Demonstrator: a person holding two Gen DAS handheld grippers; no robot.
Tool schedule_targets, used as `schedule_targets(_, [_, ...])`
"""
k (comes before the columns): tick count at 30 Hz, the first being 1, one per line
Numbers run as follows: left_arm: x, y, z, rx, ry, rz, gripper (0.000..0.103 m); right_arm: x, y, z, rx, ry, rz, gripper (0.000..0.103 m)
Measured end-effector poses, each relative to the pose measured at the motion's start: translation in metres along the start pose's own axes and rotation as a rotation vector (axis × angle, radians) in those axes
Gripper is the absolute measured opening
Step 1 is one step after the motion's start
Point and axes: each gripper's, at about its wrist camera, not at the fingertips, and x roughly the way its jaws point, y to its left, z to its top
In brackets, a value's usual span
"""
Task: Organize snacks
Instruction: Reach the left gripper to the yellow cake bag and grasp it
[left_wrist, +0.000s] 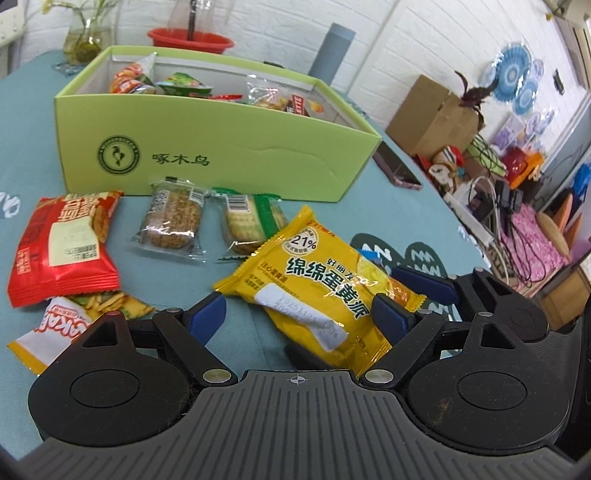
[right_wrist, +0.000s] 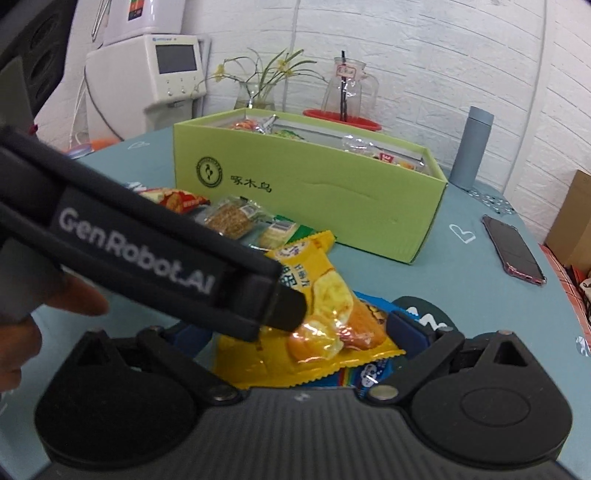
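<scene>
A yellow egg-yolk pie pack (left_wrist: 317, 288) lies on the teal tablecloth, between the jaws of my left gripper (left_wrist: 299, 317), which is open around it. My right gripper (right_wrist: 306, 332) is open too, its fingers on either side of the same yellow pack (right_wrist: 314, 317) and a blue pack (right_wrist: 369, 373) under it. The right gripper's blue pads (left_wrist: 424, 284) show beside the pack in the left wrist view. The green snack box (left_wrist: 221, 147) stands behind, holding several packets.
On the cloth lie a red cracker pack (left_wrist: 62, 251), two clear biscuit packs (left_wrist: 171, 221) (left_wrist: 251, 225) and another cracker pack (left_wrist: 85, 314). A phone (right_wrist: 513, 249), a grey bottle (right_wrist: 472, 147), a red bowl (left_wrist: 190, 40) and a vase (right_wrist: 258, 92) stand beyond the box.
</scene>
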Motion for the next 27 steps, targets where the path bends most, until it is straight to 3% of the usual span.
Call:
schedule_targets(10, [0.002,0.004,-0.001,0.016,0.014,-0.011,0.073,0.005,0.030,-0.002,-0.088,0.012,0.044,0.098])
schedule_targets(18, [0.003,0.004,-0.005,0.007,0.037,-0.021,0.060,0.006,0.032,-0.003,-0.093,0.016,0.045,0.098])
schedule_targets(27, [-0.001,0.001,-0.016,-0.020,0.049,-0.014,0.058,-0.001,0.034,-0.005,-0.079,0.024,0.054,0.098])
